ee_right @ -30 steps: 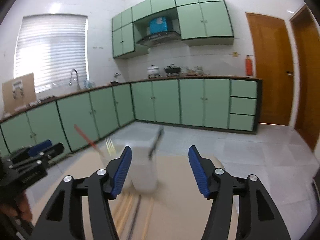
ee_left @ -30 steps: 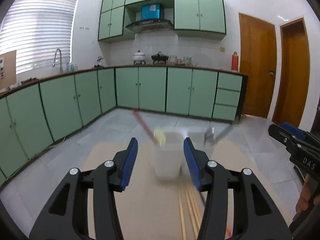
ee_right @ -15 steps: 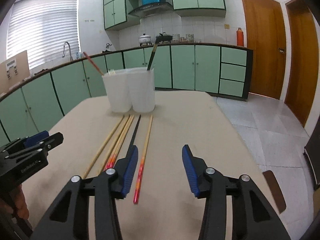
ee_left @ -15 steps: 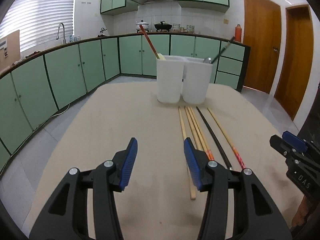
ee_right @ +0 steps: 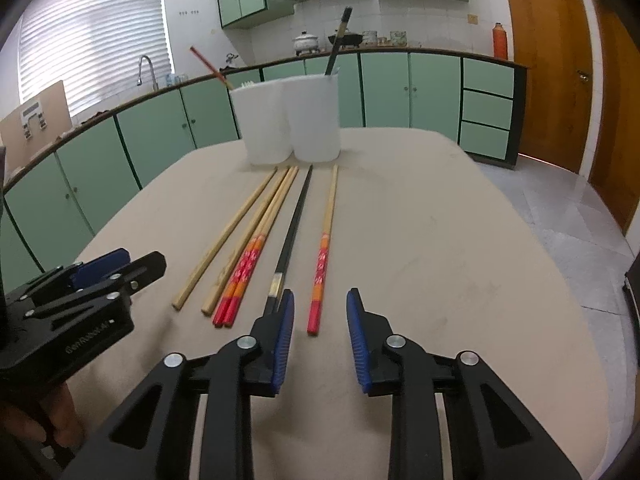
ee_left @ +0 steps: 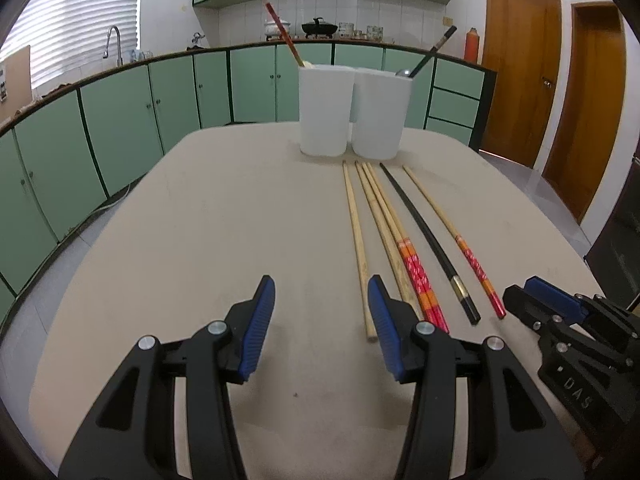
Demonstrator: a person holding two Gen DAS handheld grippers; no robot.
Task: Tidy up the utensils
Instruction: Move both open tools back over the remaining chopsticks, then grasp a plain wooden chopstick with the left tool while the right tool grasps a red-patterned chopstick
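Hovering low over the beige surface [ee_left: 200,220], I hold both grippers empty. My left gripper [ee_left: 321,322] has its blue-padded fingers [ee_left: 260,320] spread wide, just left of the near ends of the chopsticks. My right gripper [ee_right: 320,332] keeps its fingers [ee_right: 357,336] moderately apart, and the near tip of the lone red-ended bamboo chopstick [ee_right: 325,252] lies just ahead of the gap between them. Beside it runs the black chopstick with a gold band [ee_right: 294,224], its near end touching my left finger's tip in view. Further left lie a pair of red-ended bamboo chopsticks [ee_right: 256,248] side by side, then two plain bamboo chopsticks [ee_right: 224,236]. All point toward two white plastic utensil holders [ee_left: 354,110] standing together at the far edge, one with a red-handled utensil [ee_left: 282,34], the other with a dark-handled one [ee_left: 434,50].
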